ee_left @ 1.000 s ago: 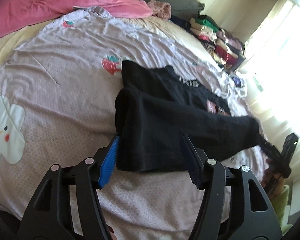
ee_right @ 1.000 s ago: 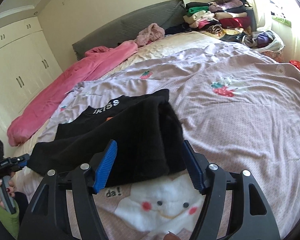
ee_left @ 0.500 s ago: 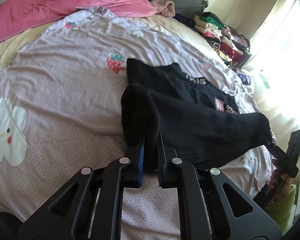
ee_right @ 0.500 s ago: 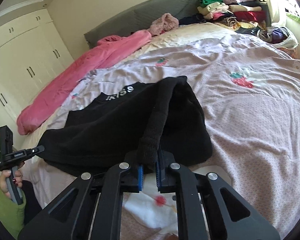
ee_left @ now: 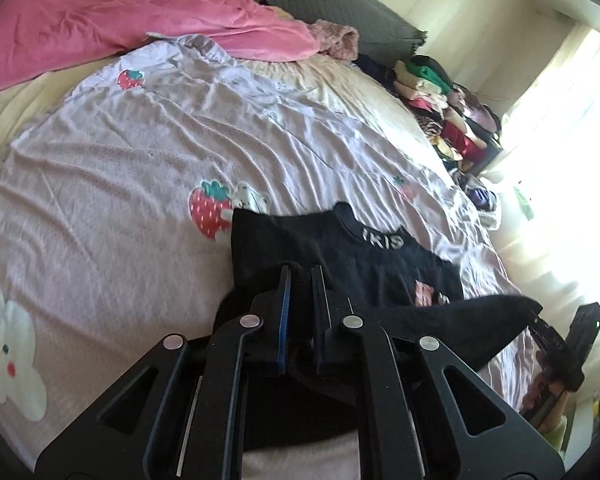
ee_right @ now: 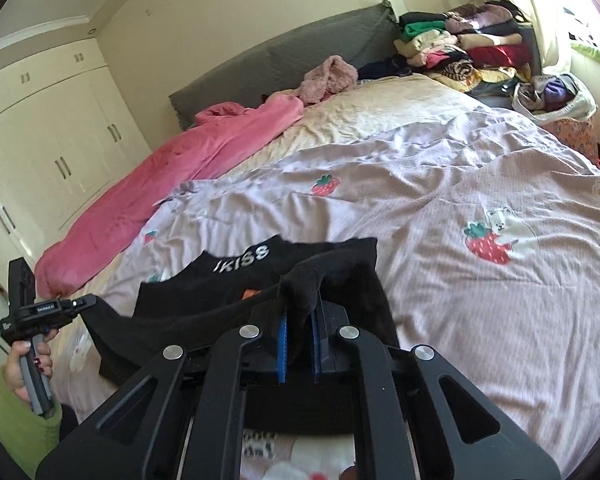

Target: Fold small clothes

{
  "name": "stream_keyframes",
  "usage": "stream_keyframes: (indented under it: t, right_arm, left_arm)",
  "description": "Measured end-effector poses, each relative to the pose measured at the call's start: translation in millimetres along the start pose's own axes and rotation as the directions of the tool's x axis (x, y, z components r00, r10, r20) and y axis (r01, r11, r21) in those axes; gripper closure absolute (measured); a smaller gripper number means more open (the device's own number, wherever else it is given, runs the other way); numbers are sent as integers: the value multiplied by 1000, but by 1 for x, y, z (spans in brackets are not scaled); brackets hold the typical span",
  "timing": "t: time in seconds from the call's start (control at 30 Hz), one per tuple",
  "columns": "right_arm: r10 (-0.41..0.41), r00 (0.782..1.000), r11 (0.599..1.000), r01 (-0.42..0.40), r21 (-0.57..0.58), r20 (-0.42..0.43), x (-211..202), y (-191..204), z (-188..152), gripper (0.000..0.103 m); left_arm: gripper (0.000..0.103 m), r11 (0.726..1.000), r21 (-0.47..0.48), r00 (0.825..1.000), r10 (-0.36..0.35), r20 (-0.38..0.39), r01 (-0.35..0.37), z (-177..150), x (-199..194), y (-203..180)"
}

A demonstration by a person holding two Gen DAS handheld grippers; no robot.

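Observation:
A small black top (ee_left: 352, 264) with white "IKISS" lettering at the collar lies on the lilac bedspread (ee_left: 140, 160). My left gripper (ee_left: 300, 276) is shut on one bottom corner of the black top and holds it lifted over the garment. My right gripper (ee_right: 300, 300) is shut on the other bottom corner of the black top (ee_right: 228, 304), also lifted. The hem stretches taut between both grippers. The right gripper also shows in the left wrist view (ee_left: 540, 320), and the left gripper in the right wrist view (ee_right: 88, 302).
A pink blanket (ee_left: 120, 24) lies along the head of the bed, by a grey headboard (ee_right: 300, 52). Stacked folded clothes (ee_right: 460, 48) sit at the far corner near the bright window. White wardrobe doors (ee_right: 40, 140) stand beside the bed.
Both grippers went from open around the hem to shut on its corners, then lifted them and carried them forward toward the collar.

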State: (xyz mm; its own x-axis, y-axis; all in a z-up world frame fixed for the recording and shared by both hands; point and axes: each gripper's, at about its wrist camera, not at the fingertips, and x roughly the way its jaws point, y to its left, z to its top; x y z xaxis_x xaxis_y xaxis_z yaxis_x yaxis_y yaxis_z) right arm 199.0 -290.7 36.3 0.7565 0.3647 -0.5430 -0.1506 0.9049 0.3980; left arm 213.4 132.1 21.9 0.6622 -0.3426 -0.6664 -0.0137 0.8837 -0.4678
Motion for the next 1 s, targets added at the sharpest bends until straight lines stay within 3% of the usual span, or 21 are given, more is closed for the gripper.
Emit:
stream_keyframes:
  t: [0.37,0.5,0.63,0.73,0.77,0.8,1.0]
  right_arm:
    - [-124,989,992,125,8,-75,58,-10,29,95]
    - [-148,985,989,149,-3,-84,74,-9,32,95]
    - [-164,984,986,165,-1,-70,82,-14,30,91]
    - [-166,986,986,167,18,-19,77,-21,22,74]
    - [-182,983,983,182,27,-4,75,-23,22,49]
    - [-196,980,980,196,33,11,71,-26,22,42]
    - [-224,974,975,224,18,41,49,-36,23,42]
  left_arm:
    - [99,993,-45,994,105,9,-105,32,46,22]
    - [96,990,-81,994,113,8,-112,34,54,36]
    - [87,987,-96,989,136,61,-130,36,46,44]
    - [84,986,-75,982,154,114,-146,35,29,44]
    - [84,987,-70,980,154,124,-146,35,26,42]
    - [83,988,-63,979,151,135,-144,34,21,40]
    - [77,990,26,978,135,156,-141,16,4,17]
